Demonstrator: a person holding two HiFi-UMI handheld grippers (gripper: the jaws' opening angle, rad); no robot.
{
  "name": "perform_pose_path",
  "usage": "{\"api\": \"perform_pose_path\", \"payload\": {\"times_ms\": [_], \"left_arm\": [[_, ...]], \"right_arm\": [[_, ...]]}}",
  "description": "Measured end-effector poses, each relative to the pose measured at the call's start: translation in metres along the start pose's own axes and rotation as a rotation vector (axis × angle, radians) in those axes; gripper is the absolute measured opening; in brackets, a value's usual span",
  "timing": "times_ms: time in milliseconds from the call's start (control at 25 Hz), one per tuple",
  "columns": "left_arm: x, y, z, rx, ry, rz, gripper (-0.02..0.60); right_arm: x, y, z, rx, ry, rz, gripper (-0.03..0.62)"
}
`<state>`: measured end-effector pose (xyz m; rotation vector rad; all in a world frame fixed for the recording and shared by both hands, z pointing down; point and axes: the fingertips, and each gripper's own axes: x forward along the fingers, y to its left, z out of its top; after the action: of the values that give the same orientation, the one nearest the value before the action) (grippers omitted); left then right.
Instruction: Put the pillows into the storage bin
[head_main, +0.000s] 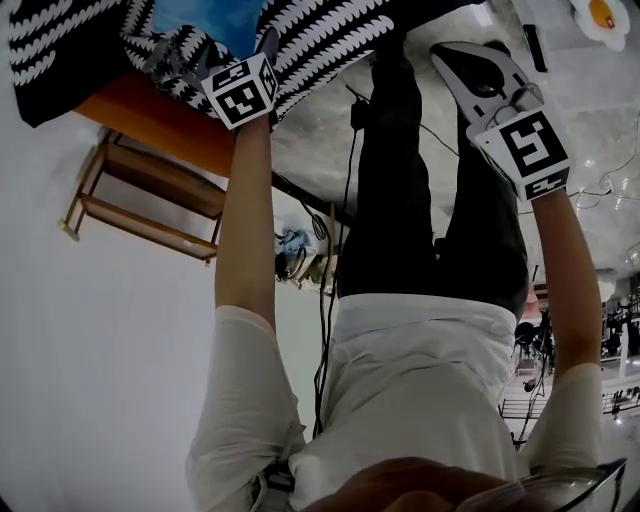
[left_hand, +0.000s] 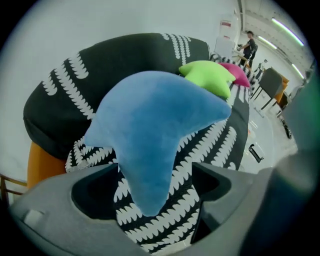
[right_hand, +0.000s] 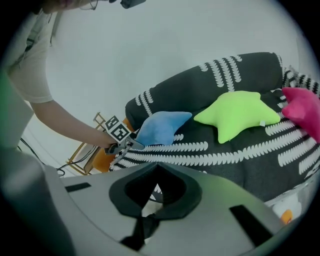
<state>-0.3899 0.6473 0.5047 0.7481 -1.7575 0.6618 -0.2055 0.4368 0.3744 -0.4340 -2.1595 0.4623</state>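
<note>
A blue pillow (left_hand: 155, 135), a lime-green pillow (right_hand: 237, 116) and a pink pillow (right_hand: 302, 112) lie on a black cover (right_hand: 240, 155) (white feathery stripes run across it).

Person: white short-sleeved shirt (head_main: 420, 380); black trousers (head_main: 400, 200) adjoining the shirt. Grey left gripper (left_hand: 155, 189), grey right gripper (right_hand: 157, 172); black-and-white marker cubes (head_main: 240, 90).

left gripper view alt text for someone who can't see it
The left gripper, jaws open, straddles the lower tip of a blue star pillow on a black-and-white sofa. A green pillow and a pink pillow lie farther back.
</note>
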Motion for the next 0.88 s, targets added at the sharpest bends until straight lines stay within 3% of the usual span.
{"api": "perform_pose_path", "payload": {"times_ms": [120,280,480,520,600,680,880], "left_arm": [[0.022,0.007,-0.003,0.014,0.02,0.02,0.457],[0.04,0.012,0.007,0.008,-0.018,0.058,0.48],[0.053,0.023,0.017,-0.063,-0.005,0.086,0.478],[0.049,0.026,0.021,-0.065,-0.013,0.09,0.371],[0.036,0.028,0.03,-0.046,-0.045,0.091,0.244],[0.023,0.028,0.038,-0.032,-0.064,0.087,0.208],[0.003,0.024,0.052,-0.017,-0.064,0.069,0.201]], "right_arm": [[0.014,-0.007,-0.004,0.009,0.0,0.001,0.002],[0.019,-0.014,-0.015,0.036,0.0,-0.008,0.002],[0.021,-0.02,-0.026,0.062,0.001,-0.031,0.002],[0.02,-0.021,-0.026,0.066,0.0,-0.036,0.002],[0.016,-0.023,-0.023,0.075,-0.006,-0.047,0.002],[0.01,-0.024,-0.019,0.081,-0.014,-0.053,0.002],[-0.004,-0.027,-0.002,0.072,-0.042,-0.062,0.002]]}}
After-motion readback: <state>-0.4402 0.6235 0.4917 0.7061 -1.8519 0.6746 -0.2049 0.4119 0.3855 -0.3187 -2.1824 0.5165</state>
